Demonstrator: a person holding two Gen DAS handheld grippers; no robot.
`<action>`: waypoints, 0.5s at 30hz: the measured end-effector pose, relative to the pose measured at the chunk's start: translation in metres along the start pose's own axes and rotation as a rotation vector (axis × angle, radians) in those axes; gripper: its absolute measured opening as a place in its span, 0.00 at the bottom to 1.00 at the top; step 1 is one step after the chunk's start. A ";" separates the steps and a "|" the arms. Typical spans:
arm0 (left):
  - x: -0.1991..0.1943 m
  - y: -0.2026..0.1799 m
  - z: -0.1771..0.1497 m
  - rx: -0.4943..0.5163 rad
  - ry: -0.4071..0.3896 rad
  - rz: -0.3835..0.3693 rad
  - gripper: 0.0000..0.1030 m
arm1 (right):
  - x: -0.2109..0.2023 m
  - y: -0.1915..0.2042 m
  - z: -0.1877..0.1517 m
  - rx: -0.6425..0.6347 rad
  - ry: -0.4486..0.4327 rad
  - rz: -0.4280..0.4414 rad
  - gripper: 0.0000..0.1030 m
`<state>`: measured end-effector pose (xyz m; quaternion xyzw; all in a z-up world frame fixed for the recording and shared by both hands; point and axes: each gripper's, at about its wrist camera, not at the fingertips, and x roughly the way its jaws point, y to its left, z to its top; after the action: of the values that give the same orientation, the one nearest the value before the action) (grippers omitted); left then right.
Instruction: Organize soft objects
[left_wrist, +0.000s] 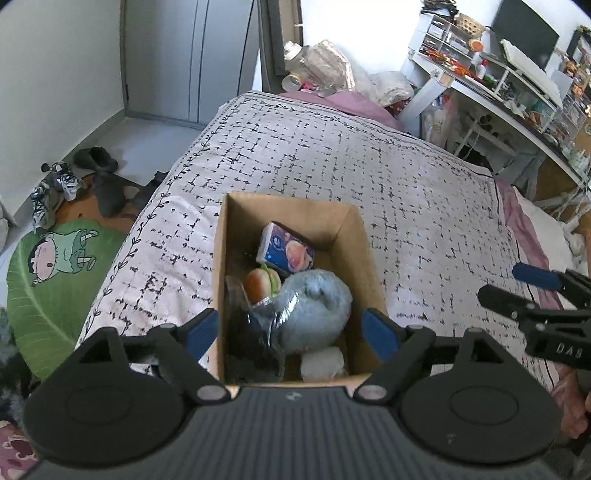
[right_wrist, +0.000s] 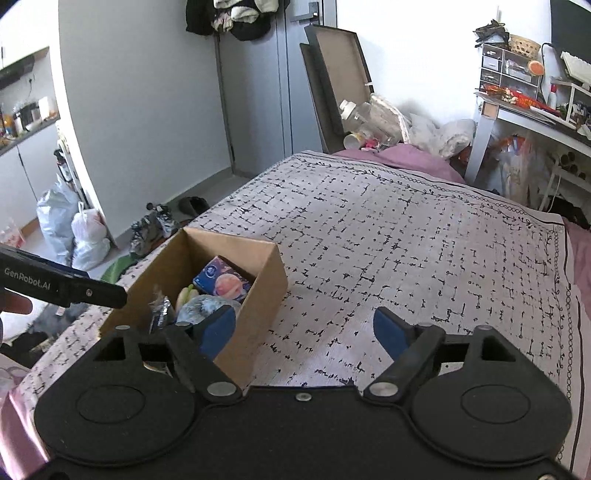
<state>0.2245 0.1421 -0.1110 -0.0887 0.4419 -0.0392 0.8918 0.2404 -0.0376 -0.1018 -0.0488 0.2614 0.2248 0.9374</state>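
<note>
1. Left tool (left_wrist: 291, 332): hanging over the cardboard box (left_wrist: 236, 266), fingers spread, gripping nothing.
2. Right tool (right_wrist: 304, 328): hovering beside the box, agape, empty.
3. Box: sitting on the bed (left_wrist: 369, 166), containing a blue plush (left_wrist: 314, 310), tissue pack (left_wrist: 286, 251), burger toy (left_wrist: 260, 282).

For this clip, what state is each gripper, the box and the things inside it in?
Left gripper: open, empty, above the box.
Right gripper: open, empty, beside the box.
Cardboard box: open-topped, on the bed.
Tissue pack: inside.
Blue plush: inside, plastic-wrapped.
Toy burger: inside.
</note>
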 end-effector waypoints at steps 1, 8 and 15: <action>-0.004 -0.001 -0.003 0.006 0.002 -0.004 0.84 | -0.004 -0.003 -0.001 0.005 -0.004 0.005 0.82; -0.025 -0.006 -0.017 -0.026 0.021 0.052 0.86 | -0.031 -0.029 -0.009 0.066 -0.032 0.035 0.90; -0.049 -0.019 -0.022 -0.047 -0.008 0.092 0.91 | -0.053 -0.053 -0.015 0.099 -0.058 0.057 0.95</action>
<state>0.1774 0.1284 -0.0826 -0.0892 0.4426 0.0127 0.8922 0.2164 -0.1092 -0.0891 0.0115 0.2463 0.2398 0.9390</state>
